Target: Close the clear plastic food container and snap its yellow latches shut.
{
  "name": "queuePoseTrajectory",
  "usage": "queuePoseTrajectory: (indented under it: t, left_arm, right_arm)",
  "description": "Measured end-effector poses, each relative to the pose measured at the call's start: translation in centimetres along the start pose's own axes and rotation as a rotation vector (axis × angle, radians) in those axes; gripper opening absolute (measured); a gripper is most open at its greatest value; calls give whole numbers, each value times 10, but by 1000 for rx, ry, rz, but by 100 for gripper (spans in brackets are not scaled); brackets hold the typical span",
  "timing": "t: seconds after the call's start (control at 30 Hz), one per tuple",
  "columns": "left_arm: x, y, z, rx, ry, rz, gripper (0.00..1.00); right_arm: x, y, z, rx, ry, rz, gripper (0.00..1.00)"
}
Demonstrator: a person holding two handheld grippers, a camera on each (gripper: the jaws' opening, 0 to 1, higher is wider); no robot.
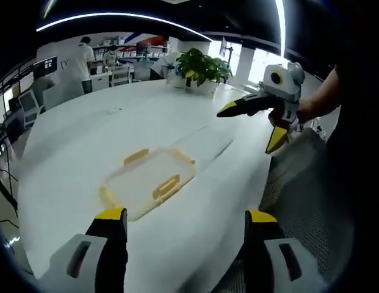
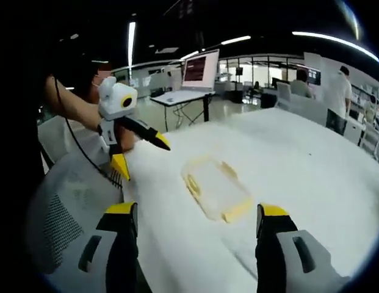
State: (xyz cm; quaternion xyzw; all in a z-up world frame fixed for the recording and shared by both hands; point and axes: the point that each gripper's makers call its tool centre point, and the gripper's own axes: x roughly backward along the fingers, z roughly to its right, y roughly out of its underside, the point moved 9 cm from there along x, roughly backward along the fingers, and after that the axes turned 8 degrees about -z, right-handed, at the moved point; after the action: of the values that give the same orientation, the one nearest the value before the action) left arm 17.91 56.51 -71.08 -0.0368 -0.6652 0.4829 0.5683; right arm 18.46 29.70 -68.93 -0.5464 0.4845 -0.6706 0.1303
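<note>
In the left gripper view, we see the left gripper point(image 1: 185, 223) with jaws spread wide and holding nothing, above the white table point(image 1: 73, 152). The clear container point(image 1: 147, 182) lies flat on the table ahead of the jaws, lid on, its yellow latches point(image 1: 166, 187) around the rim; we cannot tell whether they are snapped. At right, the right gripper point(image 1: 253, 125) hovers parted, also holding nothing, near the table edge. A potted plant point(image 1: 201, 70) stands behind.
</note>
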Motion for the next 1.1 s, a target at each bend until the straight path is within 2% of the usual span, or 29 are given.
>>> queuePoseTrajectory:
  t: [0.07,0.37,0.77,1.1]
  left_arm:
    - [1,-1,-3,-20,-5,-19,74]
    - [0,-7,-15,-56,3,-53,73]
    - [-7,-5,-31,-113,1,-118,71]
    - [-14,-12,-48,-156,-3,-158,70]
  right_arm:
    - [-2,-1,3,12,-1,-21,73]
    - [-5,-6,11,44,-9,-25,72]
    - [-19,-8,15,64,-38,-80,66]
    - [-32,-12,36,80,-37,-100,63]
